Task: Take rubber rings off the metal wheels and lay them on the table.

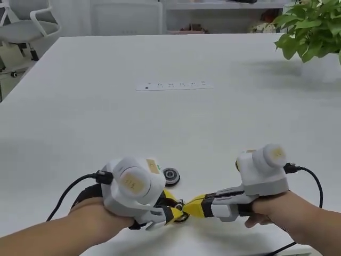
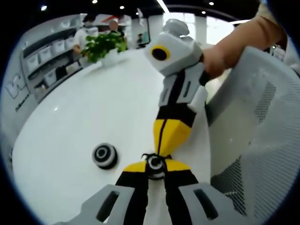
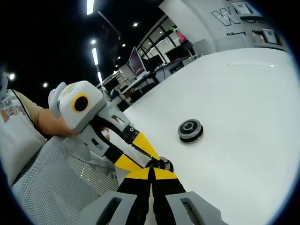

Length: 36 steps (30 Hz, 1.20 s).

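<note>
My left gripper [image 1: 175,209] is shut on a small metal wheel [image 2: 154,164] just above the white table's [image 1: 176,122] near edge. From the right, my right gripper [image 1: 188,206] meets it tip to tip. Its yellow jaws are shut at the wheel's rim, apparently pinching the black rubber ring [image 3: 162,165]. In the left gripper view the right gripper [image 2: 162,148] comes down from above onto the wheel. A second wheel [image 1: 171,175] with its black ring lies flat on the table just beyond the tips, and I find it again as the second wheel [image 2: 105,155] and the second wheel [image 3: 190,130].
A flush socket strip [image 1: 173,85] sits mid-table. A potted plant [image 1: 311,26] stands at the far right corner, and an office chair [image 1: 26,24] is beyond the far left. A grey mesh chair back [image 2: 262,140] is close behind the grippers.
</note>
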### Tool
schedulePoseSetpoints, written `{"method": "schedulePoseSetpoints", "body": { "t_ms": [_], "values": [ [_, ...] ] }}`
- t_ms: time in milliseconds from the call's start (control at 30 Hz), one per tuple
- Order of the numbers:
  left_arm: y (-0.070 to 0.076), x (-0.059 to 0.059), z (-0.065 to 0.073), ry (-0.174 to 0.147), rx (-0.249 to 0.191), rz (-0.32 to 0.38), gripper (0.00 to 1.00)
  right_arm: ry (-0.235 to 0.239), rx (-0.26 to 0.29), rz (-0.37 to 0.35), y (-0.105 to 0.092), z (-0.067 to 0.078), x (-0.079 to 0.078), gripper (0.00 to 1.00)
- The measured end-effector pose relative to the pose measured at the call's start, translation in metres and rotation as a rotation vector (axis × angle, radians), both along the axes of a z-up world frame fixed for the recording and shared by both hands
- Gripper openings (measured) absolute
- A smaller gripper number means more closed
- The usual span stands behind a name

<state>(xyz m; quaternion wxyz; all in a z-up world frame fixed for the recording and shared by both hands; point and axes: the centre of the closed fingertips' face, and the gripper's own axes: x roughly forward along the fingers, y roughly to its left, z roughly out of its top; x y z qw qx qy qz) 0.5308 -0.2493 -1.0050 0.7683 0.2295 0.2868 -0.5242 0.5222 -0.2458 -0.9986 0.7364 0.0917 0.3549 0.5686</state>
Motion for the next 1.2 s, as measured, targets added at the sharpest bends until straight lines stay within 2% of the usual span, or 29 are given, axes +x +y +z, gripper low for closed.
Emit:
{"method": "schedulePoseSetpoints", "body": {
  "t_ms": [100,167,200,400,600,833,1200],
  "values": [
    [0.000,0.000,0.000,-0.003,-0.001,0.000,0.12,0.003,0.001,0.001,0.000,0.000,0.000,0.00],
    [-0.001,-0.001,0.000,-0.001,0.000,-0.002,0.12,0.022,0.049,0.035,0.004,0.008,-0.008,0.00],
    [-0.001,0.000,0.000,-0.001,-0.001,0.000,0.12,-0.009,0.033,0.038,0.004,0.007,-0.005,0.00],
    [-0.001,0.000,0.000,-0.001,-0.006,0.002,0.12,-0.013,0.028,0.021,0.002,0.005,-0.002,0.00],
    [-0.002,0.000,0.000,-0.002,-0.011,0.003,0.12,-0.028,0.017,-0.030,-0.006,0.003,0.007,0.00],
    [-0.002,0.001,0.001,-0.001,-0.026,0.003,0.13,-0.031,-0.006,-0.027,-0.008,-0.001,0.007,0.00],
    [-0.002,0.000,0.002,-0.016,-0.027,-0.027,0.14,-0.016,0.011,-0.043,-0.009,0.002,0.009,0.00]
  ]
}}
